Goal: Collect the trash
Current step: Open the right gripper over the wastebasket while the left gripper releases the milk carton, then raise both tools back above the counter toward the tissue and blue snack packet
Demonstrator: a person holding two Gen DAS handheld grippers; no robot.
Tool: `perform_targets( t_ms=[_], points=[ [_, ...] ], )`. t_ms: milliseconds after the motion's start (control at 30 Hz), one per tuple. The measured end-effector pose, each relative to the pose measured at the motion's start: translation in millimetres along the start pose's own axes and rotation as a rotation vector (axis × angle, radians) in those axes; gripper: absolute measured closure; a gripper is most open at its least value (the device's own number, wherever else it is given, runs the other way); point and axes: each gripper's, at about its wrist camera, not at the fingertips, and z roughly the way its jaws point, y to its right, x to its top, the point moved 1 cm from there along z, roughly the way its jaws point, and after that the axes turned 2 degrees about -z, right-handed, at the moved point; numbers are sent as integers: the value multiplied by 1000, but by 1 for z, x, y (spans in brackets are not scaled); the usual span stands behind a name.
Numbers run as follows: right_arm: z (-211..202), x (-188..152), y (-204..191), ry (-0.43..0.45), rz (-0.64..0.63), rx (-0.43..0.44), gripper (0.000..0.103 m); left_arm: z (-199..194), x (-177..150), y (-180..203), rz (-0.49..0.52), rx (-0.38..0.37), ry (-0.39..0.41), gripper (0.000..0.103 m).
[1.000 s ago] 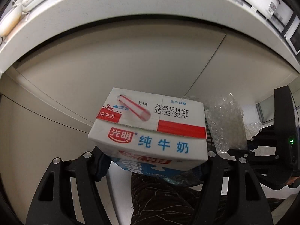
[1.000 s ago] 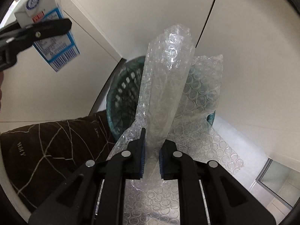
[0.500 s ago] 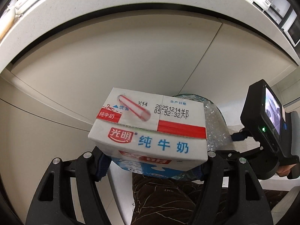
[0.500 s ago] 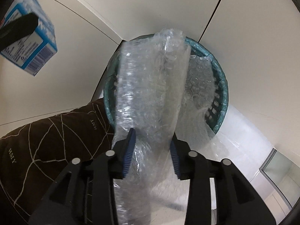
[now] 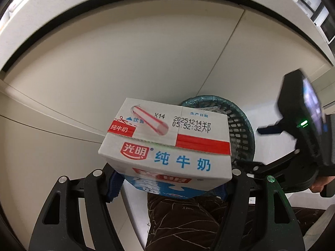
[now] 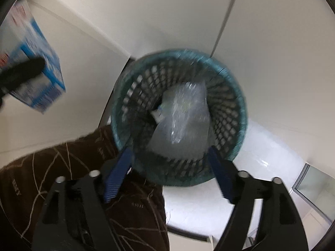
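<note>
My left gripper [image 5: 169, 186] is shut on a white and blue milk carton [image 5: 167, 146] with a red-striped straw on top, held in the air left of the bin. The carton also shows in the right wrist view [image 6: 35, 79]. A teal mesh trash bin [image 6: 234, 96] stands on the floor by the cabinet; its rim shows behind the carton in the left wrist view [image 5: 240, 113]. A sheet of bubble wrap [image 6: 184, 117] lies inside the bin. My right gripper [image 6: 170, 174] is open and empty just above the bin's near rim.
Cream cabinet doors [image 6: 167, 16] stand behind the bin under a white counter edge [image 5: 125, 6]. A dark brown patterned cloth [image 6: 62, 177] lies at the lower left. The right gripper's body [image 5: 303, 129] is at the right of the left wrist view.
My right gripper opened and let go of the bubble wrap, which dropped into the bin. The left gripper moved nearer the bin with the carton.
</note>
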Motion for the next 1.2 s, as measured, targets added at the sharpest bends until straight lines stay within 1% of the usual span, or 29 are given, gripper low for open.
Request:
perform_targets(
  t_ms=[100,167,300,433,567,733,767,833,867,900,933,1100,1200],
  points=[
    [-17,-4,15,95,77,-3,14,9,7,8,19,-12,-5,36],
    [-29,-9,28,166,145,-21,11,14,11,14,26,-24,-9,36],
    [-53,-20,46,275,245,-95,11,29,18,28,48,-42,-17,36],
    [-71,-31,65,340,331,-152,11,41,25,41,56,-62,-28,36],
    [-81,-41,81,351,375,-167,11,51,27,53,64,-81,-40,36],
    [-88,-48,92,348,391,-182,11,59,29,66,75,-100,-47,34],
    [-90,-48,94,349,393,-183,11,60,30,69,76,-101,-46,32],
    [-94,-49,95,351,400,-184,11,59,30,71,67,-104,-32,20],
    [-96,-49,96,353,404,-184,11,58,28,72,57,-103,-11,17],
    [-97,-50,97,353,406,-182,11,56,29,72,51,-103,-3,11],
    [-95,-49,97,353,409,-181,11,56,22,77,47,-102,2,7],
    [-104,-48,97,361,411,-177,8,46,20,77,32,-106,26,6],
    [-112,-47,98,370,410,-181,8,29,22,72,15,-115,67,6]
  ],
)
